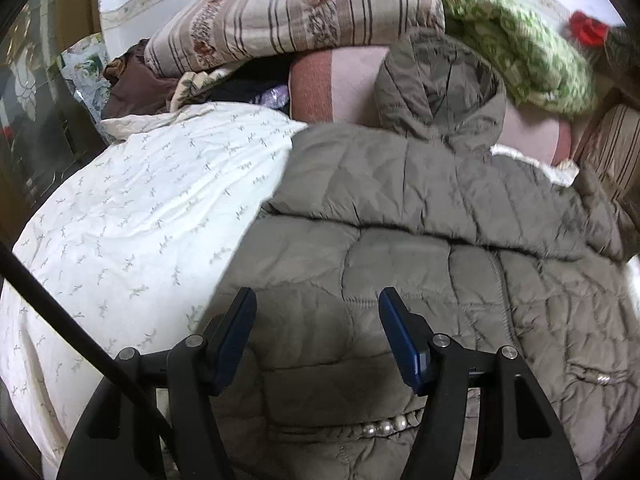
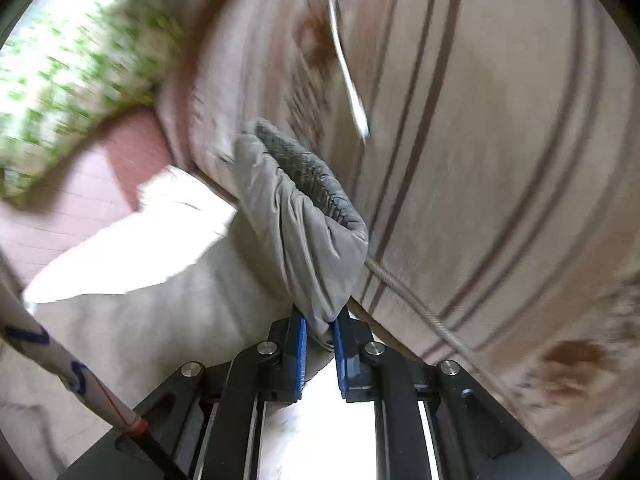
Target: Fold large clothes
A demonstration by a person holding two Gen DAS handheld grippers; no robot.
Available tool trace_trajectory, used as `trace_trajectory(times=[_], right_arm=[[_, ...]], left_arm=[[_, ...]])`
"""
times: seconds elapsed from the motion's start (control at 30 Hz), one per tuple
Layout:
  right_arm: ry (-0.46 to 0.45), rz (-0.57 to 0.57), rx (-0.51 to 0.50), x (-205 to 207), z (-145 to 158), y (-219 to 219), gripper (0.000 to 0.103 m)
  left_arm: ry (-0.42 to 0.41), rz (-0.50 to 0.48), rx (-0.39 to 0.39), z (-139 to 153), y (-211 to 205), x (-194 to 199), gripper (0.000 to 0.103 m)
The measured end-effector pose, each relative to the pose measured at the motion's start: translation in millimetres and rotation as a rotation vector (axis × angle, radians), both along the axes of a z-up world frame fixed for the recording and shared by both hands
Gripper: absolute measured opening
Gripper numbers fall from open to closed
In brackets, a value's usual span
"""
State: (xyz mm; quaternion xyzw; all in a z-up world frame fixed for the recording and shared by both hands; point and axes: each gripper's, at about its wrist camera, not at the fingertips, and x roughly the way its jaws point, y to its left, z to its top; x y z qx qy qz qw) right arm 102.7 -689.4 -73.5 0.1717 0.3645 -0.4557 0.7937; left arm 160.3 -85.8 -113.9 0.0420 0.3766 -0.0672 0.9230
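Note:
A grey-green quilted hooded jacket point(image 1: 420, 216) lies spread on the white patterned bedsheet point(image 1: 140, 208), hood toward the far pillows. One sleeve is folded across its body. My left gripper point(image 1: 318, 300) is open and empty, just above the jacket's lower body. My right gripper point(image 2: 320, 320) is shut on the jacket's sleeve cuff point(image 2: 300, 208), which stands up from the jaws with its dark knit lining showing. The view is blurred.
A striped beige quilt point(image 1: 296, 12) and a green-white blanket point(image 1: 520, 44) are piled at the far side, over a pink pillow point(image 1: 352, 84). In the right wrist view the striped quilt point(image 2: 500, 160) fills the right side, close to the cuff. A cord point(image 2: 420, 312) runs along it.

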Motion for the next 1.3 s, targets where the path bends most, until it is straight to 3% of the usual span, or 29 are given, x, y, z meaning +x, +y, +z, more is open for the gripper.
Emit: trace_trajectory(times=[0.2, 0.33, 0.4, 0.57, 0.67, 0.87, 1.07, 1.2, 1.27, 1.3], right_arm=[[-0.100, 0.206, -0.033, 13, 83, 97, 0.012], [-0.144, 0.374, -0.022, 39, 119, 185, 0.012], [-0.161, 0.466, 0.009, 64, 123, 231, 0.012], [-0.163, 0.672, 0.097, 118, 99, 346, 0.012], [-0.119, 0.807, 0.128, 155, 70, 421, 0.011], [0.005, 0.942, 0.179, 211, 1, 516, 0.011], [0.126, 0.943, 0.197, 248, -67, 539, 0.011], [0.162, 0.951, 0.176, 249, -83, 542, 0.016], [0.153, 0.963, 0.182, 247, -80, 546, 0.029], [0.147, 0.979, 0.198, 245, -76, 548, 0.042]], left_arm=[[-0.087, 0.096, -0.032, 32, 41, 5, 0.063], [-0.095, 0.198, -0.068, 41, 77, 14, 0.063], [-0.099, 0.249, -0.098, 45, 98, 17, 0.063], [-0.118, 0.360, -0.120, 50, 140, 24, 0.063], [-0.115, 0.404, -0.131, 51, 157, 29, 0.063], [-0.061, 0.450, -0.161, 43, 183, 40, 0.063], [-0.057, 0.461, -0.166, 42, 190, 43, 0.063], [-0.043, 0.455, -0.162, 40, 189, 48, 0.063], [-0.027, 0.452, -0.160, 37, 189, 51, 0.063], [-0.020, 0.449, -0.157, 36, 187, 52, 0.063]])
